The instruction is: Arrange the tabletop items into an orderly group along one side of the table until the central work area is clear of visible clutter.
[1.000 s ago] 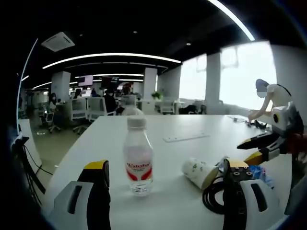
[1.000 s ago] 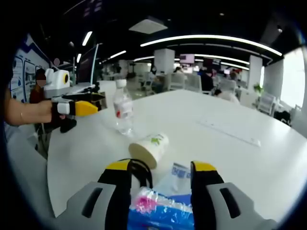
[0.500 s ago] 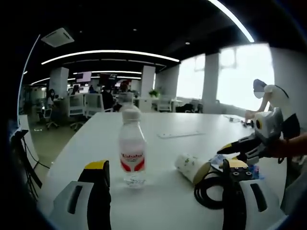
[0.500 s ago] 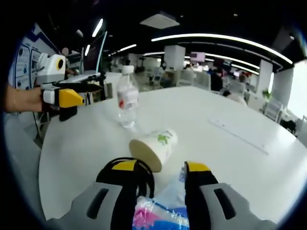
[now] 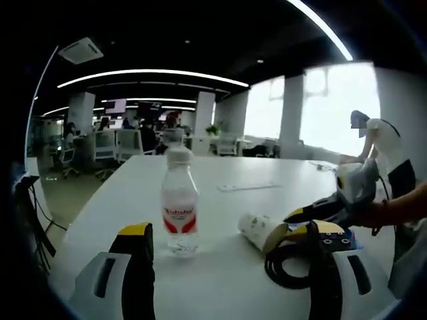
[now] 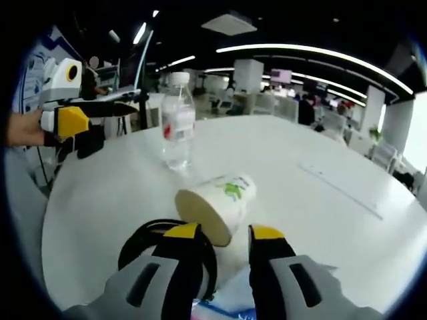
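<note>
Open-plan office, white bench (image 6: pixel 320 220): right hand-held gripper (image 6: pixel 223 235), jaws spread, closing on tipped paper cup (image 6: pixel 217 205) beside water bottle (image 6: pixel 177 121); next, grasp the cup.

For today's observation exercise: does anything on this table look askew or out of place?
Yes. The paper cup lies tipped on its side, open mouth toward the right gripper, while the water bottle stands upright. Nothing looks spilled.

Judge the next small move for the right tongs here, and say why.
Probably ease the right tongs forward and close on the paper cup. The cup lies on its side with its open mouth just ahead of the open jaws, beside the coiled black cable. The water bottle stands upright further off, nearer the left tongs.
</note>
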A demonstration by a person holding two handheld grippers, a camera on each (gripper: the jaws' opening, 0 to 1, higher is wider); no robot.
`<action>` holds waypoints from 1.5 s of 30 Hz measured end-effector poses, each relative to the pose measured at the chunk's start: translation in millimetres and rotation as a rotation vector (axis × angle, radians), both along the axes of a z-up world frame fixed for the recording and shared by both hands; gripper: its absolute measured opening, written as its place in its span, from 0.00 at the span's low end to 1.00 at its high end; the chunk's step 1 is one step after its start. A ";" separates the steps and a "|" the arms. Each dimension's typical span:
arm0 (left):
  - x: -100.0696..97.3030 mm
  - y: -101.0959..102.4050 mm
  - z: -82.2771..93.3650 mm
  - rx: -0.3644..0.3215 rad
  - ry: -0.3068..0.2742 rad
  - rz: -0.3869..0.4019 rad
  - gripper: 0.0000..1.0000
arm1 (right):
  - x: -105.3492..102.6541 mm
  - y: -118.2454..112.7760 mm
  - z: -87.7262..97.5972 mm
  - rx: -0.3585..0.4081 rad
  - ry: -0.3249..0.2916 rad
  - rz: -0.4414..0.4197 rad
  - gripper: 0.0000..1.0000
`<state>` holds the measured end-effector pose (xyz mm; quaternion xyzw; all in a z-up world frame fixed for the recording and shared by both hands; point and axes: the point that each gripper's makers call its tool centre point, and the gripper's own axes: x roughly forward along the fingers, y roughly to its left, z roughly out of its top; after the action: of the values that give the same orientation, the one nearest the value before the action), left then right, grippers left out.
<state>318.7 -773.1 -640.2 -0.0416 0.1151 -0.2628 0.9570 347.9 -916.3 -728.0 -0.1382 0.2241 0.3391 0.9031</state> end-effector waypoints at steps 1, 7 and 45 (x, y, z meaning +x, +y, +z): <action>-1.0 -0.3 0.0 0.000 0.000 -0.002 0.96 | 0.7 0.8 -1.2 -0.002 -0.001 -0.001 0.24; -4.8 0.6 -2.0 -0.006 0.008 0.004 0.96 | 6.5 5.8 -4.3 -0.007 -0.021 0.000 0.14; -25.7 -9.1 7.3 -0.032 -0.004 -0.028 0.95 | 5.0 -4.9 35.5 0.167 0.027 -0.122 0.00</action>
<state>293.0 -782.2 -632.9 -0.0548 0.1097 -0.2778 0.9528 353.0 -921.2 -692.6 -0.0439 0.2152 0.3028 0.9274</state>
